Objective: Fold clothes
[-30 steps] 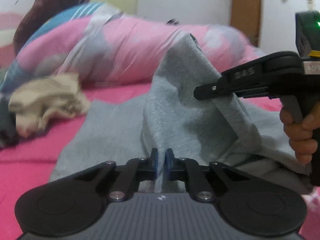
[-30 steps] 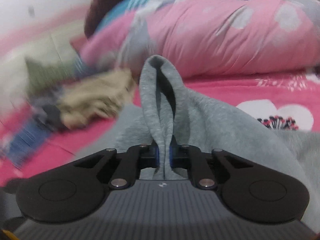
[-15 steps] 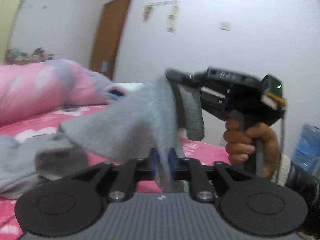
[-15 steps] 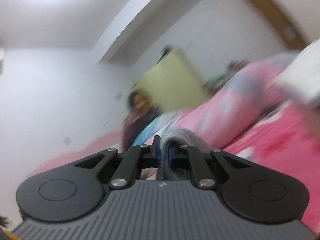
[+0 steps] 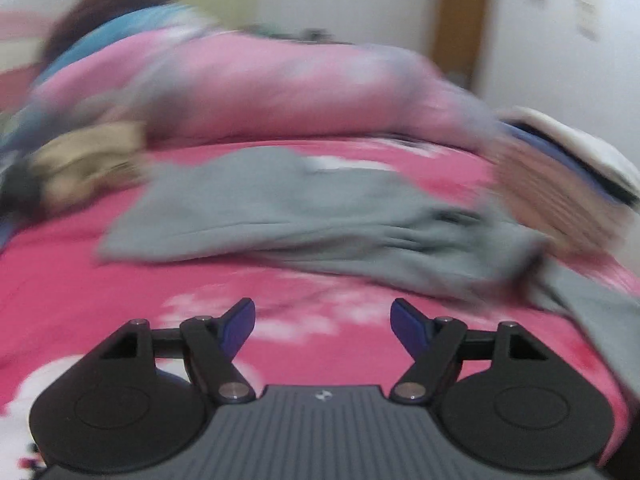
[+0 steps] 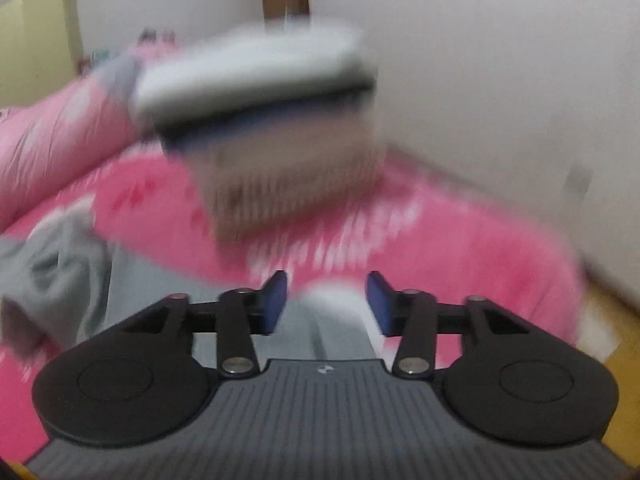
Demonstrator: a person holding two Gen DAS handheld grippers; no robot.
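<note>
Both grippers' jaws spread, just opened, empty, over pink bedsheet (image 5: 72, 288) with grey garment (image 5: 304, 216).

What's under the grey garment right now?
The grey garment lies spread on the pink bedsheet, which shows all round it. Whether anything else lies beneath it cannot be seen; the cloth covers that.

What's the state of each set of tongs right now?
Left tongs: open, just been opening, nothing between them; grey garment lies ahead on the bed.
Right tongs: open, just been opening, pads clear of the grey cloth below.
</note>
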